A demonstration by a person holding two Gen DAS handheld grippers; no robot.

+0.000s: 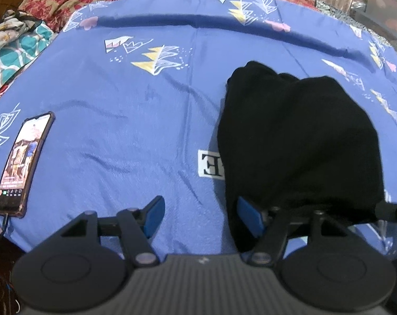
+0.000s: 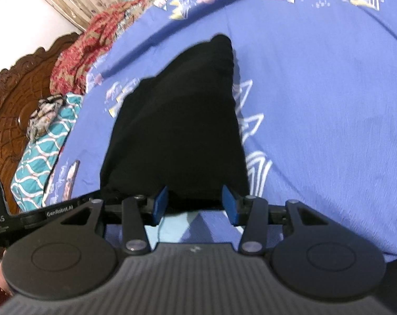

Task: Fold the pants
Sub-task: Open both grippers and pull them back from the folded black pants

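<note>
Your left gripper (image 1: 196, 216) stands with jaws apart, one pad beside the near edge of the black pants (image 1: 298, 141); your right gripper (image 2: 196, 204) is likewise apart, straddling that edge without pinching. The pants lie folded on the blue bedsheet (image 1: 119, 131). Risk: closing shallowly may catch only the top layer, spoiling the fold.

Black pants (image 1: 298, 141), folded into a compact stack on blue bedsheet (image 1: 135, 120)
</note>
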